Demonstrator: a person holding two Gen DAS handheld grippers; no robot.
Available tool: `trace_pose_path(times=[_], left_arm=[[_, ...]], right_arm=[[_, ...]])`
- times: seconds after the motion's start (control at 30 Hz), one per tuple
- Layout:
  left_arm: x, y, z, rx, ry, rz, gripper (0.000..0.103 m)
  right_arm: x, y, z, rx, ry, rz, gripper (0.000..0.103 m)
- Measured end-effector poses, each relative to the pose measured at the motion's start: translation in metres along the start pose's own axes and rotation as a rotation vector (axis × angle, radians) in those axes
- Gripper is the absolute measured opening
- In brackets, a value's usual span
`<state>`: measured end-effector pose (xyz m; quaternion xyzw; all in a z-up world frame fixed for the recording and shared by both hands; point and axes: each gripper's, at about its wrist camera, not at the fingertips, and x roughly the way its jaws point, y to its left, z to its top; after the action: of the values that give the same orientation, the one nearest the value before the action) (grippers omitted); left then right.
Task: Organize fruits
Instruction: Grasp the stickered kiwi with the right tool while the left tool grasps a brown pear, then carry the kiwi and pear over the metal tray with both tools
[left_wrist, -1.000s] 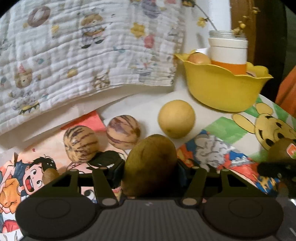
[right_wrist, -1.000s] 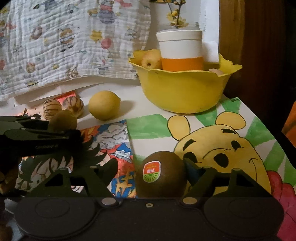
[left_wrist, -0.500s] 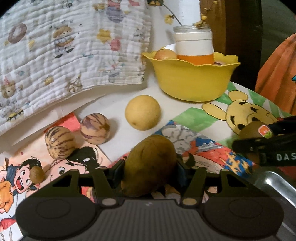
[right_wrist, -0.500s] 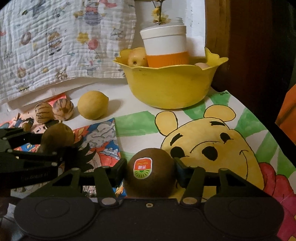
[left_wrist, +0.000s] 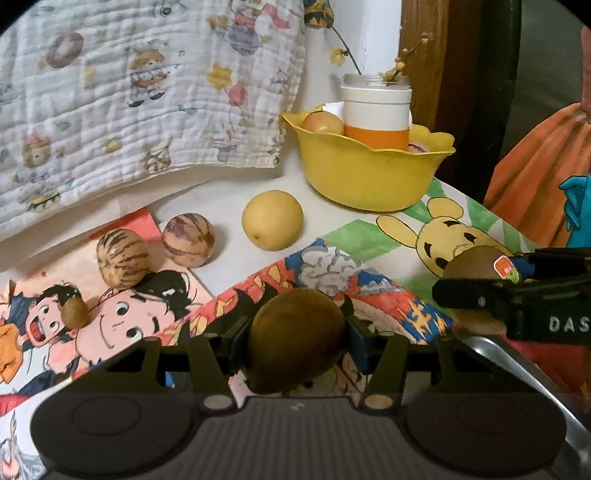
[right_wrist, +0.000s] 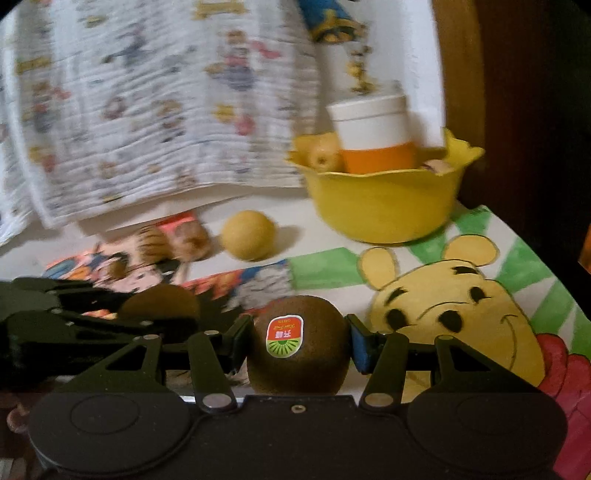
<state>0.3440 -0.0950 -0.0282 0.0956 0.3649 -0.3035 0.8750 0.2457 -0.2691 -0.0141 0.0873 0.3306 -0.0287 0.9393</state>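
A plain brown kiwi (left_wrist: 295, 339) is pinched between the pads of the left gripper (left_wrist: 295, 341), and a stickered kiwi (right_wrist: 299, 345) is clamped in the right gripper (right_wrist: 299, 347). A second ago the right jaws stood wide around that fruit as it rested on the bear drawing (right_wrist: 458, 325); they have since been closed onto it. The left jaws have been drawn slightly tighter. Both fruits now appear to be raised clear of the drawings. The yellow bowl (left_wrist: 373, 177) lies ahead and right of the left claw, directly ahead of the right one. Delivery into it is judged the likely next step. A yellow round fruit (left_wrist: 272, 219) and two striped fruits (left_wrist: 188, 240) remain ahead-left.
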Motion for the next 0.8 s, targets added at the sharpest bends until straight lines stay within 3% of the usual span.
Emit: trace_pose_path(times=[0.4,0.8], left_arm=[[-0.051,-0.002,-0.032,-0.009,-0.024,0.005,0.059],[-0.097,-0.011,-0.066,0.015,-0.031,0.033,0.059]], right_arm=[[-0.043,0.032,-0.033,-0.082,0.034,0.171,0.055],[-0.071,0.053,-0.075,-0.146,0.07,0.247,0.055]])
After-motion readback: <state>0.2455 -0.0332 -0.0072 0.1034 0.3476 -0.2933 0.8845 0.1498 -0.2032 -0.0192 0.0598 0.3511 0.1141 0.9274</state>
